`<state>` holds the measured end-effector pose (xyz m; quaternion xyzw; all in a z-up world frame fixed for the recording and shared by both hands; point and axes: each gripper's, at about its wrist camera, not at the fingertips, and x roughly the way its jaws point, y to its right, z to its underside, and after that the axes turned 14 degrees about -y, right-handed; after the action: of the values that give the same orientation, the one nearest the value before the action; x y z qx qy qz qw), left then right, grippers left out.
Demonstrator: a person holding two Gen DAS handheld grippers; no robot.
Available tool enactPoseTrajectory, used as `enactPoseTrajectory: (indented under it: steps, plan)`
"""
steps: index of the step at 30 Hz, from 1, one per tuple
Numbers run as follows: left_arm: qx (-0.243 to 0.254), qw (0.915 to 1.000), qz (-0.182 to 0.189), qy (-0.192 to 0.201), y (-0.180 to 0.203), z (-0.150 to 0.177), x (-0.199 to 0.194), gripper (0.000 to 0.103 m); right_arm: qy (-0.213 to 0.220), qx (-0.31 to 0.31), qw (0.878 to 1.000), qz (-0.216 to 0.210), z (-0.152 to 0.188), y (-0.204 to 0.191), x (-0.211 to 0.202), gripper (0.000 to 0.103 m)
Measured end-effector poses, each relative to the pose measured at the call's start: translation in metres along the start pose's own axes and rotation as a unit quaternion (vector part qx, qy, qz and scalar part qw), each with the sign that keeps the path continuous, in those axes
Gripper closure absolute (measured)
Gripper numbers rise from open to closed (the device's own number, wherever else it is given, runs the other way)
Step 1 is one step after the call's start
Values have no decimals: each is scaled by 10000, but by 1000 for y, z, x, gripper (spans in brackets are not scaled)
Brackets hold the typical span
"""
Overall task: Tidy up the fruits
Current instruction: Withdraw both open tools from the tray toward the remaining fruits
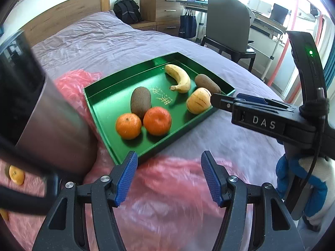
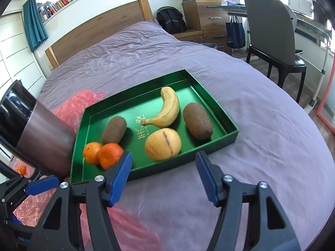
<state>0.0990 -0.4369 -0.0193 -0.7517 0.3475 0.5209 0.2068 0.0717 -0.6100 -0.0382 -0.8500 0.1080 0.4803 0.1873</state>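
A green tray (image 1: 117, 102) (image 2: 146, 92) lies on the bed. It holds a banana (image 1: 182, 79) (image 2: 170, 108), two brown kiwis (image 1: 140, 102) (image 2: 197, 121), a yellow striped melon (image 1: 197, 103) (image 2: 163, 144) and two oranges (image 1: 128, 126) (image 2: 110, 154). My left gripper (image 1: 169, 177) hovers open over a pink plastic bag (image 1: 167, 198) at the tray's near edge, with nothing between its pads. My right gripper (image 2: 164, 175) stands open just short of the tray's front wall, also empty. From the left wrist view the right gripper (image 1: 217, 100) reaches in from the right, near the melon.
A brownish metal cylinder (image 1: 52, 125) (image 2: 46, 133) stands close at the tray's left. A small orange (image 1: 16, 174) lies on the pink bag beside it. Purple bedding (image 2: 251, 146) spreads around. A chair (image 2: 270, 31), a desk and drawers stand beyond the bed.
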Motion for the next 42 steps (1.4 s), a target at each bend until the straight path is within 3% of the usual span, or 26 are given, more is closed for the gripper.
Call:
enactPoseTrajectory:
  steps: [6,11,17,18,20,27,42]
  plan:
    - [-54,10000,-55,-59,-5,42,-22,43,-52,-75,9999,-64,30,-24,-20,20]
    - [-159,9992,-346,-135,-9,76,-35,37,-136,-157,9998,-74,58,-45,-31,15]
    - [-615,9962,-579,-189,-34,120,-51,36,-214,-207,9995,-106,89,-67,-41,9]
    - [-745,9950,-643,-187,-41,129,-55,28,-221,-220,9994,-121,92,-70,-43,8]
    - [-927,9930,-714,-151,-51,141,-60,25,-231,-245,9993,-140,100,-77,-46,7]
    - [-1566,9830,-958,19,-92,184,-83,25,-254,-531,9980,-225,128,-113,-59,5]
    - [-2440,9609,-1278,281,-164,269,-121,25,-379,-1239,9908,-403,172,-186,-79,5]
